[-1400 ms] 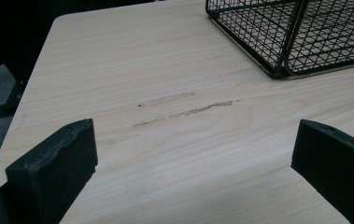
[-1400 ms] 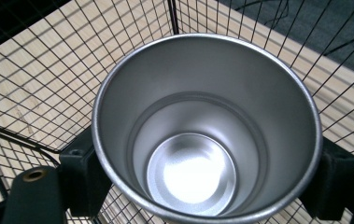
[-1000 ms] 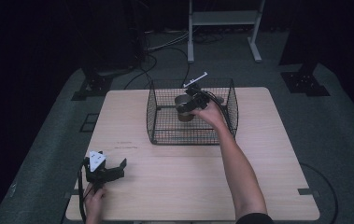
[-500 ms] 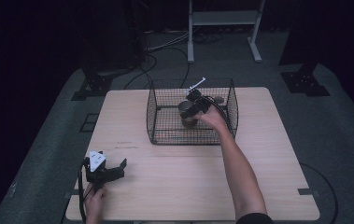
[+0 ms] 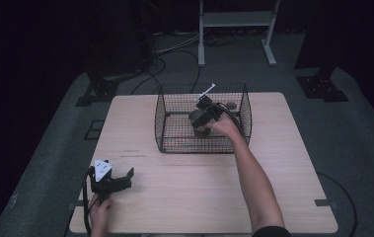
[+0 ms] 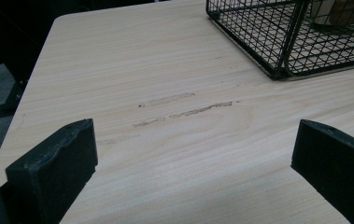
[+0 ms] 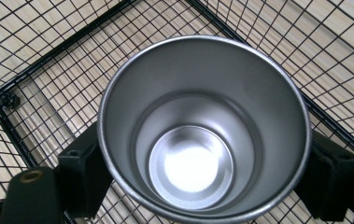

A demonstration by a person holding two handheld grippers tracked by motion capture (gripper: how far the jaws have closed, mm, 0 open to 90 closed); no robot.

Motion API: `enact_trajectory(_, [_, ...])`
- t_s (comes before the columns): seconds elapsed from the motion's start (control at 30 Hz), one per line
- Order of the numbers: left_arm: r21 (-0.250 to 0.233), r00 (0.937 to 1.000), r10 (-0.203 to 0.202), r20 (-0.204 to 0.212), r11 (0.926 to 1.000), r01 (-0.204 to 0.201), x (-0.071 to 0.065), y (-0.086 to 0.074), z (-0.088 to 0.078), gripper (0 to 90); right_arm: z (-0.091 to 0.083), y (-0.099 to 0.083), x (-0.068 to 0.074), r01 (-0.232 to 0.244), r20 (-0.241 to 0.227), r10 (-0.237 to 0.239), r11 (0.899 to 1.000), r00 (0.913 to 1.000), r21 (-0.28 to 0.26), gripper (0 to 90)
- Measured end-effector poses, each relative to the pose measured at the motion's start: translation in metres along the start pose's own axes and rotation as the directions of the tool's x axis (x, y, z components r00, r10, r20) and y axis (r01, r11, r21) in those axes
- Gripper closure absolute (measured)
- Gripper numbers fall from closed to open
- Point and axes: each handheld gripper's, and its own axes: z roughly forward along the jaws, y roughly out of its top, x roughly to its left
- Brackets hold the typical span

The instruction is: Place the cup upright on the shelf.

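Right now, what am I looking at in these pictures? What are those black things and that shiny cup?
A person sits at a wooden table and holds a tool in each hand, called a hand-held gripper. It pinches things with two black jaws. One camera looks down from above. Two more ride on the tools. The right hand-held gripper reaches into a black wire basket and squeezes an empty metal cup from both sides. The left hand-held gripper rests near the table's front corner, jaws open, holding nothing.

A smooth, brushed metal cup (image 7: pixel 202 135) is seen, glossy at its base. The basket (image 7: pixel 48 70) is black wire, perhaps coated. The table (image 6: pixel 165 116) is matt pale wood.
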Motion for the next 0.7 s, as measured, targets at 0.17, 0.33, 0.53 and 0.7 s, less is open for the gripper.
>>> enact_trajectory(0.17, [0.000,1.0000,-0.001,0.000,1.0000,0.001,0.0002,0.0000,0.0001,0.0,-0.0020,-0.0013,-0.0016,0.004,0.010,-0.004,1.000,0.9999,-0.001,15.1])
enact_trajectory(0.33, [0.000,1.0000,0.001,0.001,1.0000,-0.001,0.0000,0.0000,0.0001,0.0,-0.0038,-0.0035,-0.0027,0.005,0.008,-0.005,1.000,1.0000,0.004,14.1])
enact_trajectory(0.53, [0.000,1.0000,-0.001,0.000,1.0000,0.001,0.0002,0.0001,0.0002,0.0,-0.0055,-0.0037,-0.0011,0.013,0.006,-0.013,1.000,0.9999,0.017,13.2])
enact_trajectory(0.7, [0.002,1.0000,0.000,0.000,1.0000,0.000,0.0000,0.0001,0.0003,0.0,-0.0068,-0.0037,-0.0004,0.018,0.005,-0.018,1.000,0.9998,0.017,12.0])
